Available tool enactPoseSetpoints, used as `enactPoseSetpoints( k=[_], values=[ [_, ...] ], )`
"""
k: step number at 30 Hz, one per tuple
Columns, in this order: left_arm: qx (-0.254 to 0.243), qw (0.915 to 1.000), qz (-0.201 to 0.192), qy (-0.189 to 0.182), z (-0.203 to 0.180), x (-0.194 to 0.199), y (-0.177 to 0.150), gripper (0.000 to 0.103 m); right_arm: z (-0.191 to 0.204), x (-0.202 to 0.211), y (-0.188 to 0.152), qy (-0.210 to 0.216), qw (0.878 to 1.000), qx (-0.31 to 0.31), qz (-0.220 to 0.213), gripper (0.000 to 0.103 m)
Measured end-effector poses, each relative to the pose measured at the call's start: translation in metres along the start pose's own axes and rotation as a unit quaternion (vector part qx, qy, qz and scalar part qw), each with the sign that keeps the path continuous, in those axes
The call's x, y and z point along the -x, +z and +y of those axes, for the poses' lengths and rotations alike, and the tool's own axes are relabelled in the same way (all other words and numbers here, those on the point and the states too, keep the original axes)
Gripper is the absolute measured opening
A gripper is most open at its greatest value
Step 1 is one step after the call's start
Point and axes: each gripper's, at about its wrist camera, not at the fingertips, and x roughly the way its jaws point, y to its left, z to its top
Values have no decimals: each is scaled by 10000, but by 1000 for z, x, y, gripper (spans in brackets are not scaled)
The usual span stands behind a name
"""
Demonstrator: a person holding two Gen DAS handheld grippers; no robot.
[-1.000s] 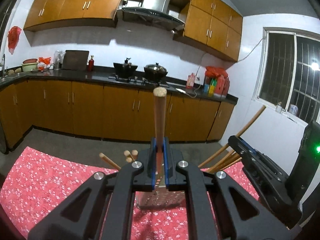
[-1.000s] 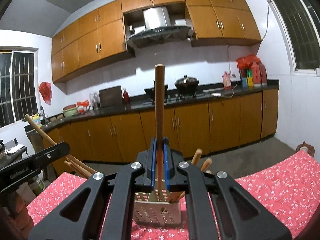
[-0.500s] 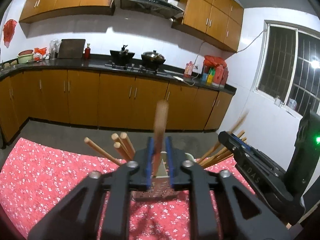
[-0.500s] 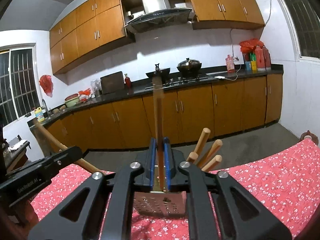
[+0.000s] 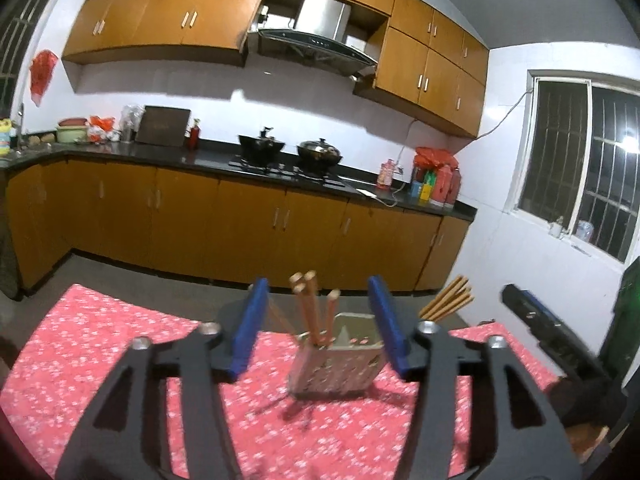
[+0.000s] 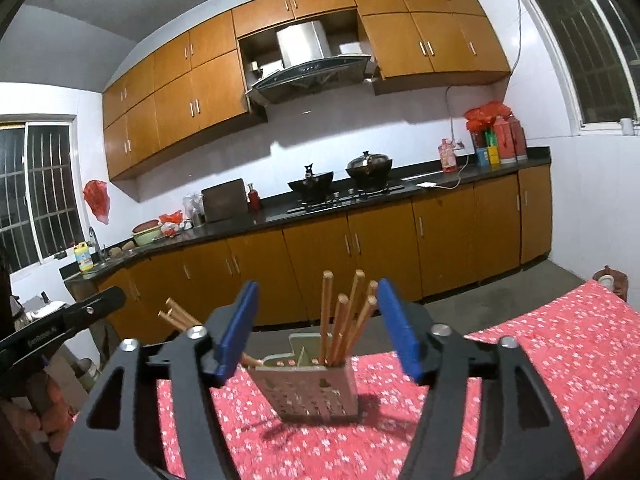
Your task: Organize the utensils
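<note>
A perforated metal utensil holder [image 5: 336, 364] [image 6: 308, 384] stands on the red floral tablecloth [image 5: 120, 344] [image 6: 560, 344]. Several wooden chopsticks [image 5: 310, 304] [image 6: 344, 312] stand upright in it, and others [image 5: 446, 302] [image 6: 180, 318] lean out of its far side. My left gripper [image 5: 318, 280] hangs back from the holder, its jaws opening and its blue pads [image 5: 250, 324] bare. My right gripper [image 6: 317, 284] does the same, jaws opening, blue pads [image 6: 400, 328] pressing on nothing. Each gripper shows at the edge of the other's view: right [image 5: 536, 320], left [image 6: 64, 320].
Beyond the table's far edge lie a grey floor and a run of wooden cabinets under a black counter [image 5: 280, 168] with two pots on the stove. Barred windows [image 5: 580, 160] stand to the sides. A small object [image 6: 608, 280] sits at the table's far right corner.
Each gripper was shut on an upright wooden chopstick. Both have let go and opened wide; the chopsticks now stand in the holder. Both grippers have drawn back from it.
</note>
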Motion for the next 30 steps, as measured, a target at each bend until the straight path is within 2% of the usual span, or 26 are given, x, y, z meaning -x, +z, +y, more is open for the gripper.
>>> enactPoseSetpoints(
  k=[2, 4, 7, 9, 16, 20, 30],
  values=[
    [-103, 9998, -12, 164, 4, 14, -13, 70, 4, 11, -11, -128, 9998, 147, 13, 80],
    [-186, 9993, 9, 331, 7, 24, -27, 85, 7, 19, -19, -227, 9994, 251, 35, 88],
    [-305, 9981, 52, 540, 11, 37, -48, 95, 13, 33, -39, -450, 9979, 461, 79, 96],
    [-370, 9970, 83, 680, 14, 45, -63, 99, 17, 42, -50, -599, 9963, 601, 97, 99],
    [-498, 9925, 304, 1070, 21, 64, -112, 99, 28, 61, -89, -931, 9885, 1158, 278, 101],
    [-495, 9917, 321, 1142, 19, 75, -129, 99, 26, 72, -109, -877, 9894, 1080, 408, 101],
    [-525, 9912, 406, 1147, 12, 87, -152, 99, 26, 79, -132, -830, 9901, 927, 644, 101]
  ],
)
